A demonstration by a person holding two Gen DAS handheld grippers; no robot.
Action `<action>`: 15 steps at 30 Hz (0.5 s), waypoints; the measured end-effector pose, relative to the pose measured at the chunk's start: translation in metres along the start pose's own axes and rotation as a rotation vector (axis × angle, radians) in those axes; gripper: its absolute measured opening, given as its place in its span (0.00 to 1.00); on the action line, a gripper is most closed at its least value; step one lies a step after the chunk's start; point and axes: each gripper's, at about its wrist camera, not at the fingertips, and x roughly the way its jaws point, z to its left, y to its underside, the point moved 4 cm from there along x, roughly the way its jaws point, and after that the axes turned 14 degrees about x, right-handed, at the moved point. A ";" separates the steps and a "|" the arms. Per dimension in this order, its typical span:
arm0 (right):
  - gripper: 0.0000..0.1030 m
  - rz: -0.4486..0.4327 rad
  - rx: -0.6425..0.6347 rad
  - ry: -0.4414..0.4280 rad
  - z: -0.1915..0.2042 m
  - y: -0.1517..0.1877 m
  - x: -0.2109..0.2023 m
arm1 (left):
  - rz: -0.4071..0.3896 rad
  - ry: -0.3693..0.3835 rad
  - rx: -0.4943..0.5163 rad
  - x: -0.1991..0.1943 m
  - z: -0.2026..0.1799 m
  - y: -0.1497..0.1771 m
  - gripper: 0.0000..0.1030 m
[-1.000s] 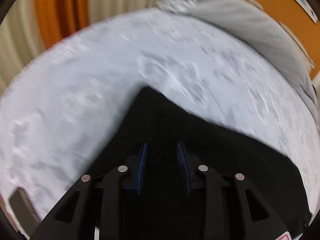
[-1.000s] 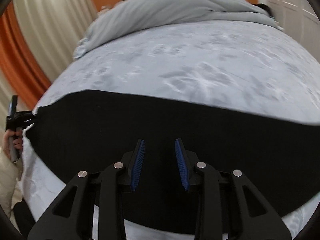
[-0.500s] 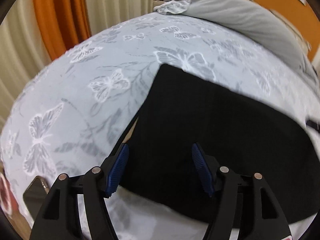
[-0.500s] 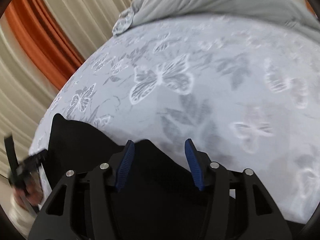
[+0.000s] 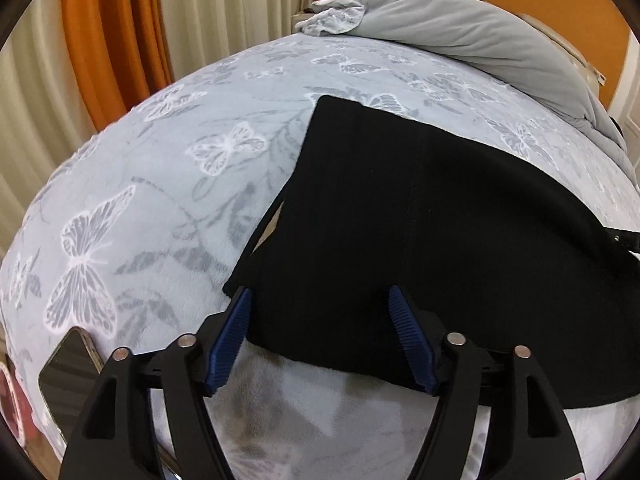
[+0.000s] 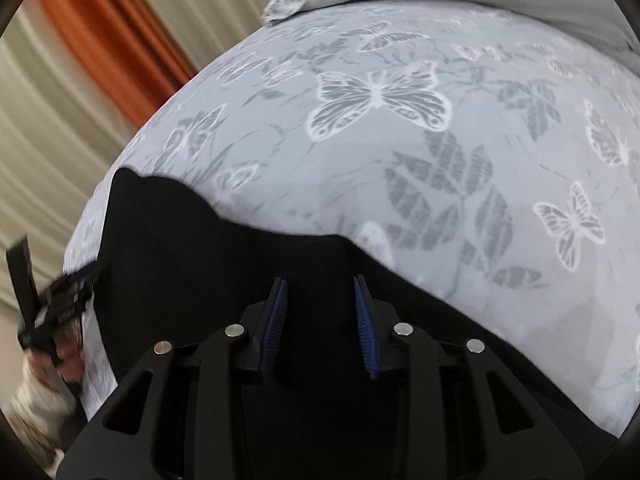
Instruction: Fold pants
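Note:
Black pants (image 5: 420, 224) lie flat on a bed with a grey butterfly-print cover (image 5: 180, 184), folded into a broad band. My left gripper (image 5: 320, 300) is open wide, its blue pads on either side of the pants' near edge, holding nothing. In the right wrist view the pants (image 6: 200, 256) fill the lower left. My right gripper (image 6: 320, 284) is over a raised fold of the black cloth with its jaws partly apart; whether they pinch the cloth is unclear. The left gripper (image 6: 68, 288) shows at the far left of that view.
A grey duvet (image 5: 480, 40) is bunched at the head of the bed. A phone (image 5: 68, 364) lies at the bed's near left edge. Orange and cream curtains (image 5: 112, 32) hang to the left. An orange wall is behind the headboard.
The left gripper opened wide and let go of the pants, which now lie flat. The right gripper swung left and down over the pants' other end and narrowed its jaws a little.

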 end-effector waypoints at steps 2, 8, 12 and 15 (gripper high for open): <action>0.10 -0.048 0.003 0.005 0.004 -0.008 -0.008 | 0.028 0.052 -0.090 0.007 0.013 0.005 0.86; 0.00 -0.152 0.113 0.173 -0.039 -0.048 0.007 | 0.011 0.009 -0.042 0.004 0.008 0.001 0.90; 0.01 -0.291 0.139 0.117 -0.036 -0.030 -0.032 | 0.001 -0.011 -0.035 -0.001 0.008 -0.004 0.89; 0.01 -0.264 -0.002 0.038 0.002 0.016 -0.050 | -0.031 -0.058 0.005 -0.008 0.006 -0.008 0.88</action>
